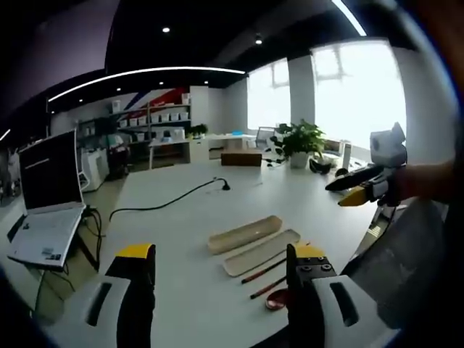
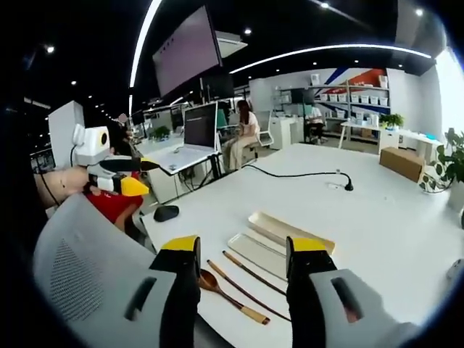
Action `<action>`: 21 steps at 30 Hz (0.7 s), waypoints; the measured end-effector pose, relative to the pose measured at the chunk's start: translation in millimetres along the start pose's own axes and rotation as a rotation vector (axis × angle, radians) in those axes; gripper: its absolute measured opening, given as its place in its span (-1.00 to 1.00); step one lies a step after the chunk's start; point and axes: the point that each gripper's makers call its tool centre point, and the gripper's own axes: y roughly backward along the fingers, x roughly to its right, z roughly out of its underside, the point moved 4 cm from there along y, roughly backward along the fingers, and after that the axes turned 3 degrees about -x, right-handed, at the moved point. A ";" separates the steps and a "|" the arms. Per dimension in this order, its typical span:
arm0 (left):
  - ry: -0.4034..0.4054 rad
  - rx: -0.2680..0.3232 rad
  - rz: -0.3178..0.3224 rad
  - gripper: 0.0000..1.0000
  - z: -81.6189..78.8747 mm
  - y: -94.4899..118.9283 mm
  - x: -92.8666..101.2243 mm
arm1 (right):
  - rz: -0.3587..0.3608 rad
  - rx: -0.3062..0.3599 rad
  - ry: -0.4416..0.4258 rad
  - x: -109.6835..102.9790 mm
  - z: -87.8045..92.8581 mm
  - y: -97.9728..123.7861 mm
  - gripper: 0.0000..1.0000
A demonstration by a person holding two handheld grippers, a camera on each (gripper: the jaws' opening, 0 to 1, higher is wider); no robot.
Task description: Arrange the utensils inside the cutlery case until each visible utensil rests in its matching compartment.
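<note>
On the white table lie two long beige halves of the cutlery case, one tray behind the other tray. Beside them are two dark chopsticks and a wooden spoon. My left gripper hangs open above the table's near edge, short of them. My right gripper is held in the air at the right. In the right gripper view the case trays, chopsticks and spoon lie below my open right gripper. The left gripper hovers far left.
A black cable with a small plug runs across the table's middle. A laptop stands at the left edge, a potted plant and cardboard box at the far end. A black mouse and a grey chair back are near.
</note>
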 end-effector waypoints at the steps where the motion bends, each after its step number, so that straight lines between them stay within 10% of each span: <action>1: 0.000 0.001 -0.001 0.52 -0.5 0.2 -0.3 | -0.002 0.003 0.007 -0.3 -1.1 -0.3 -0.09; 21: -0.012 0.027 -0.045 0.50 -8.3 1.1 -9.3 | -0.050 -0.072 0.131 5.6 -10.0 -10.1 0.00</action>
